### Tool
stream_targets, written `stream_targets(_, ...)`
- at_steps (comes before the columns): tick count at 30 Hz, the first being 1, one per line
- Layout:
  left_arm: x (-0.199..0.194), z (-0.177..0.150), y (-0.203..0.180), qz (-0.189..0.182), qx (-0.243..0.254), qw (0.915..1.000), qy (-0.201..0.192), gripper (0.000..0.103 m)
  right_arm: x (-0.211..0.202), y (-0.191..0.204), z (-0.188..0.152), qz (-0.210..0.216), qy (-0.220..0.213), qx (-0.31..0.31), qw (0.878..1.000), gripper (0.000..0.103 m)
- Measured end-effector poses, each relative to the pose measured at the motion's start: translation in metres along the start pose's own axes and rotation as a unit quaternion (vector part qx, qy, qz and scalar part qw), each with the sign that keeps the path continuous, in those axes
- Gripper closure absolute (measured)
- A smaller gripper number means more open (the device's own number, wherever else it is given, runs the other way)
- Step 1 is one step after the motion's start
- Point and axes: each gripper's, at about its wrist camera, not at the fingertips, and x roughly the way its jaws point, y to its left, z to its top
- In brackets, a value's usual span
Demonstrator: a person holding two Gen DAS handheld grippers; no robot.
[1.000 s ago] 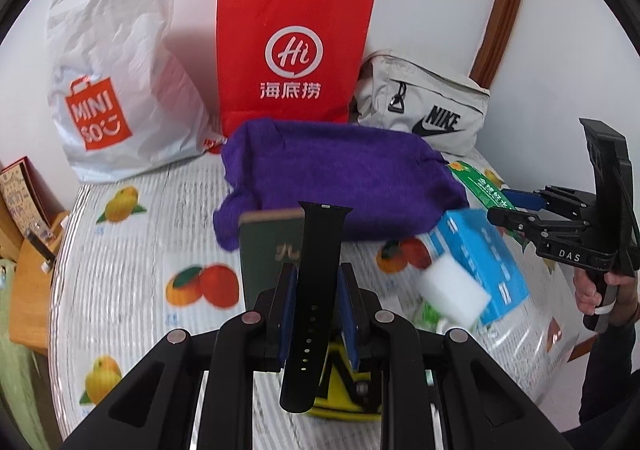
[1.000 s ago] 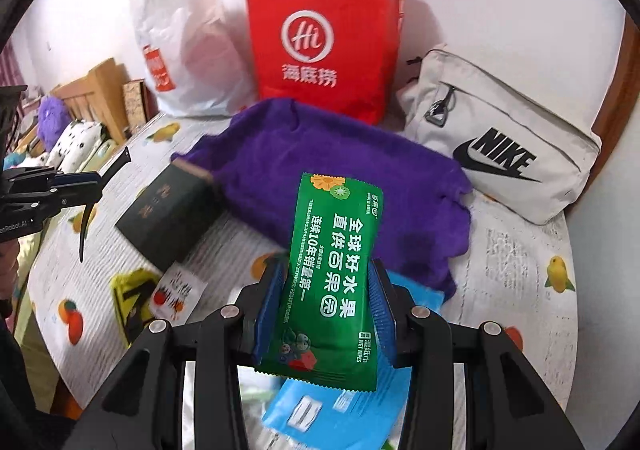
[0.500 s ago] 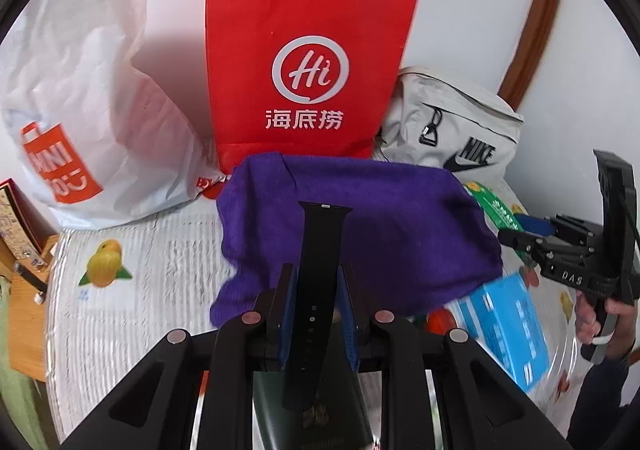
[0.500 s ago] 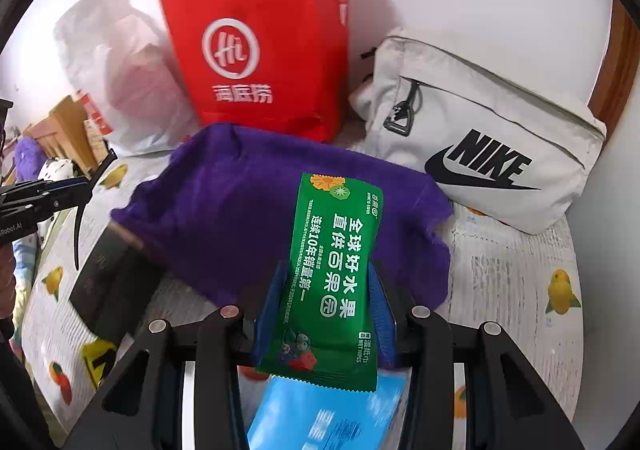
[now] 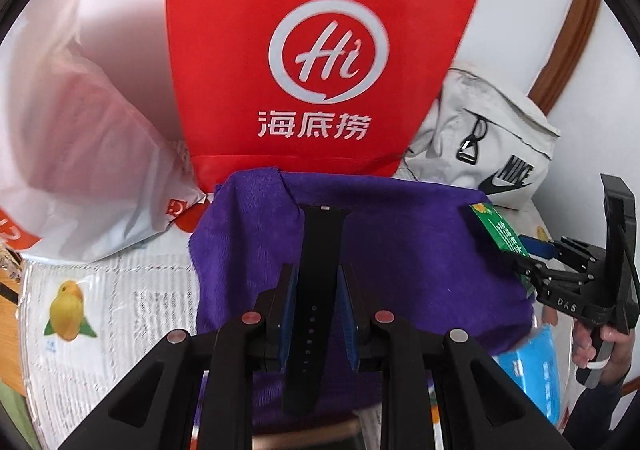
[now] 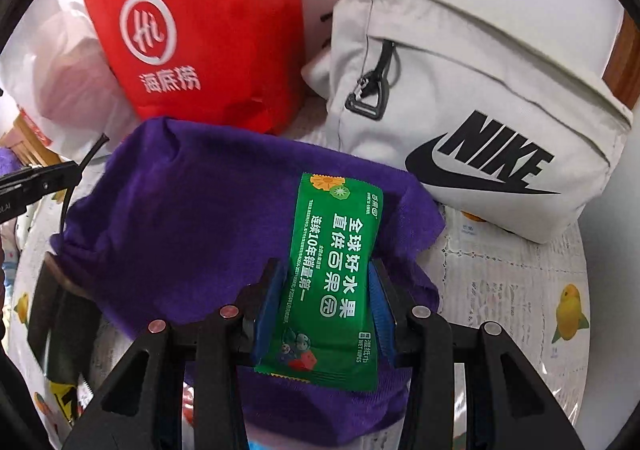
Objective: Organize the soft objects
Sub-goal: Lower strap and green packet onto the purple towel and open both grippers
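Observation:
My left gripper [image 5: 318,282] is shut on a black watch strap [image 5: 316,274] that stands upright between its blue pads, over a folded purple towel [image 5: 420,262]. My right gripper [image 6: 328,282] is shut on a green wet-wipes packet [image 6: 332,282], held above the same purple towel [image 6: 188,222]. In the left wrist view the right gripper [image 5: 516,250] comes in from the right edge with the green packet [image 5: 496,228], a hand [image 5: 600,342] behind it. The left gripper's tip and the dangling strap [image 6: 76,178] show at the left edge of the right wrist view.
A red paper bag [image 5: 316,50] stands behind the towel, a white plastic bag [image 5: 80,138] to its left, a pale Nike bag [image 6: 472,114] to its right. A blue packet [image 5: 536,370] and a dark booklet [image 6: 52,330] lie on the fruit-print tablecloth [image 5: 112,314].
Both grippers have moved forward over the table with their loads, so the towel and the red bag loom larger. The dark booklet and blue packet have slid toward the frames' lower edges.

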Motion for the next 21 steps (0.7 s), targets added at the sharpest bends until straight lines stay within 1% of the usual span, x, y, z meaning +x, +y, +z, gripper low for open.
stream_targets(4, 0.020, 0.008, 0.007, 0.000, -0.011, 0.9999, 0.013, 0.084, 0.014, -0.003, 0.002, 0.000, 0.012, 0.003, 1.000, 0.060)
stream_targets(11, 0.051, 0.012, 0.019, 0.015, -0.024, 0.9990, 0.036, 0.084, 0.030, -0.010, 0.005, -0.005, 0.024, 0.006, 1.000, 0.060)
stream_targets(18, 0.056, 0.008, 0.016, 0.012, -0.032, 0.9987, 0.038, 0.084, 0.040, -0.012, 0.000, -0.003, 0.038, 0.004, 0.999, 0.060)
stream_targets(21, 0.049, 0.007, 0.020, 0.010, -0.040, 0.9986, 0.033, 0.084, 0.042, -0.012, 0.000, -0.001, 0.039, 0.005, 0.999, 0.060)
